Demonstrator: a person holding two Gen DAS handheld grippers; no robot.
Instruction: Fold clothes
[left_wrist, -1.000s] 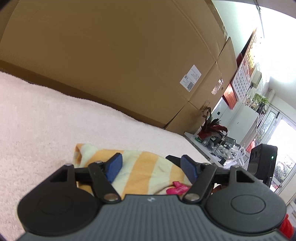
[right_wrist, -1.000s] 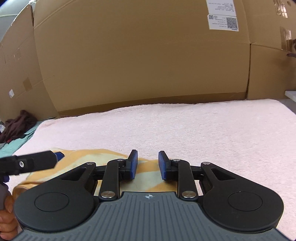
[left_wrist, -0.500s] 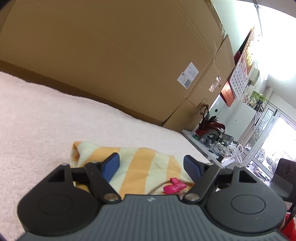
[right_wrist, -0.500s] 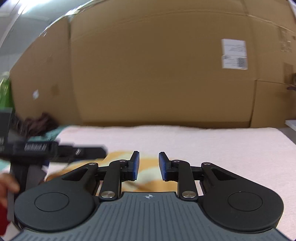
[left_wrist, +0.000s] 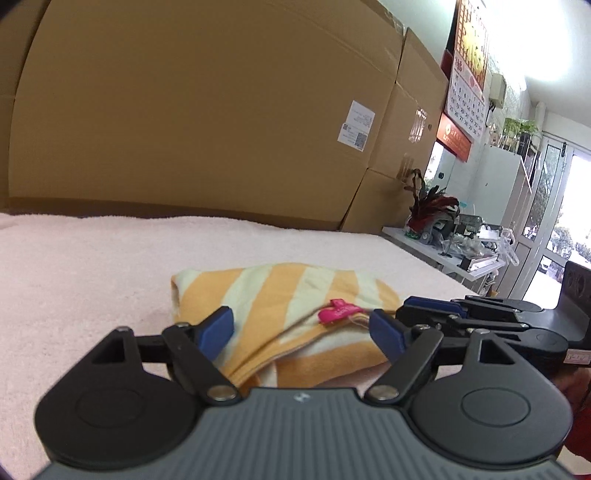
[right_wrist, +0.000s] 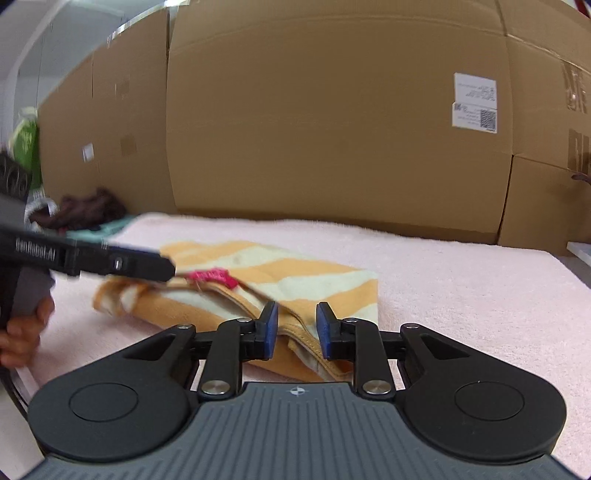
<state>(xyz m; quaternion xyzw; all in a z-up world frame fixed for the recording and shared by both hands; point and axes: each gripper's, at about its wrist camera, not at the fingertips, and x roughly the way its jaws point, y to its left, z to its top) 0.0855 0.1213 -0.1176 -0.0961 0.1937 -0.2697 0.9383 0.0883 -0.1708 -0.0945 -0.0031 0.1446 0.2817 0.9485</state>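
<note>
One folded garment (left_wrist: 295, 295), striped orange and cream with a pink tag (left_wrist: 338, 312), lies on the pink towel-covered worktop (left_wrist: 92, 258) between two grippers. Left gripper (left_wrist: 303, 328) has just been opening its fingers, which stand wide over the cloth without pressing it. Right gripper (right_wrist: 295, 326) keeps a narrow gap, with a fold edge seen between its blue pads (right_wrist: 271, 325); contact cannot be told. Bare towel stretches beyond the garment to the far edge, where large cardboard boxes (right_wrist: 332, 129) stand as a wall. Dark clothes (right_wrist: 81, 210) are heaped past the far left corner.
</note>
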